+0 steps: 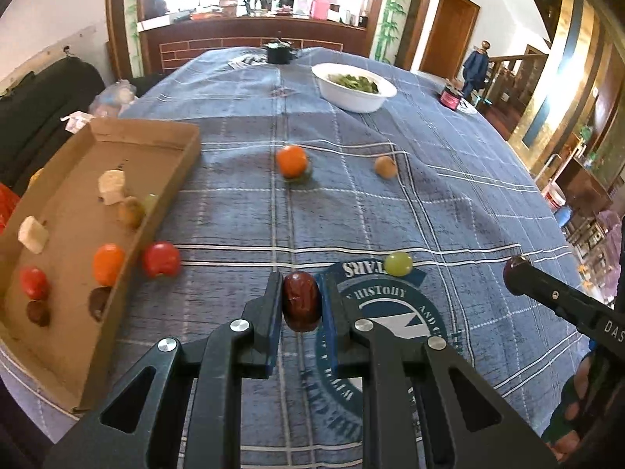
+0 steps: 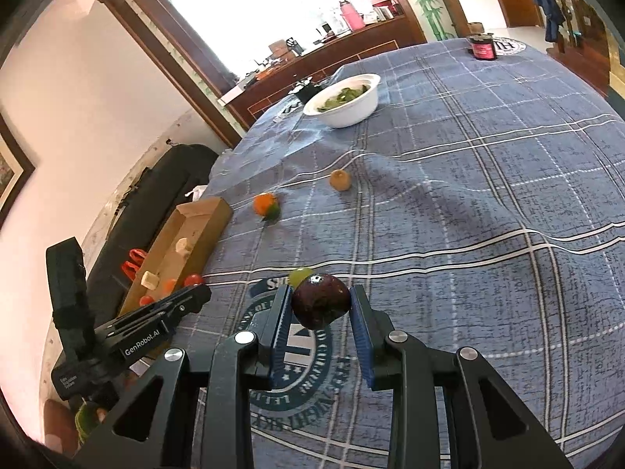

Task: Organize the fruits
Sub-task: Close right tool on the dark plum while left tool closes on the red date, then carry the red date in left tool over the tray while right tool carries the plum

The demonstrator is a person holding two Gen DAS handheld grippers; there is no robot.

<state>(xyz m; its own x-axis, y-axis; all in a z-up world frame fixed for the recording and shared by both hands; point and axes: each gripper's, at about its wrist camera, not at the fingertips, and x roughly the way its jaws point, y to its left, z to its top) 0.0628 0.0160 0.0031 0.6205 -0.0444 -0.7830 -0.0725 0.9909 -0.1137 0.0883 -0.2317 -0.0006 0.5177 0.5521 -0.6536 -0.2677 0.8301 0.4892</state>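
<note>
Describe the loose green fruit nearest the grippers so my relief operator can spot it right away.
Start at the round blue emblem printed on the checked tablecloth. At the emblem's top edge, just past the lettering, sits a green grape. It is the only pale green, smooth fruit lying loose on the cloth; the others are orange, tan or red.

A: Left gripper (image 1: 300,301) build? 
B: Black angular linkage w/ triangular cutouts, round silver screws at the pivots, blue ribbed pads (image 1: 275,312) inside the fingers.
A: Right gripper (image 2: 320,305) same? 
B: Yep, identical; blue pads, silver screws. White "GenRobot.AI" lettering on the left unit's side in the right wrist view; partial "DAS" on the other.
</note>
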